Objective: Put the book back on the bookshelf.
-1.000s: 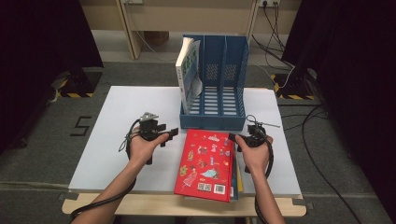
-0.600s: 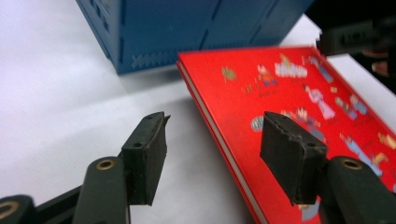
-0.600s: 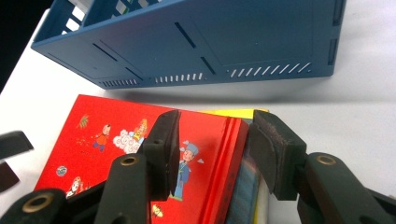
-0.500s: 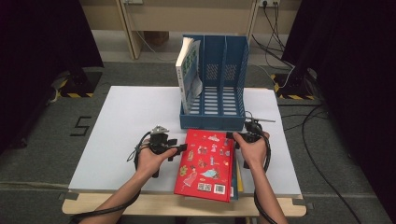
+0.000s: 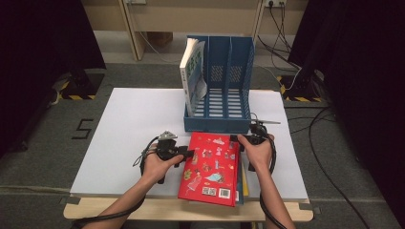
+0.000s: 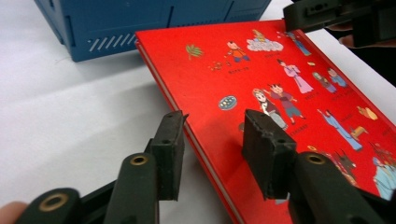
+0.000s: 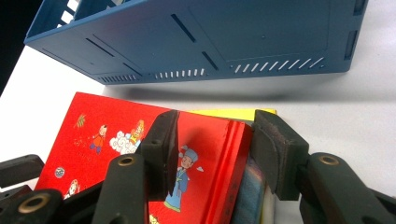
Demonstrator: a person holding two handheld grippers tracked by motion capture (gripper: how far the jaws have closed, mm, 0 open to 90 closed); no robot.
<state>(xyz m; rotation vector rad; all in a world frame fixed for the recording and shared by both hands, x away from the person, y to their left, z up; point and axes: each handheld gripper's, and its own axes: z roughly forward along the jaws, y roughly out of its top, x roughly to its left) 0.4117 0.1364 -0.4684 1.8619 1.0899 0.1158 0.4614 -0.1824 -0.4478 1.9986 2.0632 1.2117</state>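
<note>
High view: we flank the red picture book [image 5: 210,167]; our left gripper [image 5: 184,153], jaws just closing, straddles its spine edge, our right gripper [image 5: 239,140] spread astride its corner.

Left tool [image 5: 190,153] jaws just closing, right tool [image 5: 237,139] spread

The red book [image 5: 211,168] lies flat on the white table, cover up, at about 6 o'clock from the blue file rack, near the table's front edge. Its glossy hard cover carries many small cartoon figures in old costumes, a cloud and small captions; two white code labels sit near its front edge. It rests on top of other books, of which a yellow one and a blue one stick out at its 3 o'clock side. Its front edge overhangs the table edge a little.
</note>
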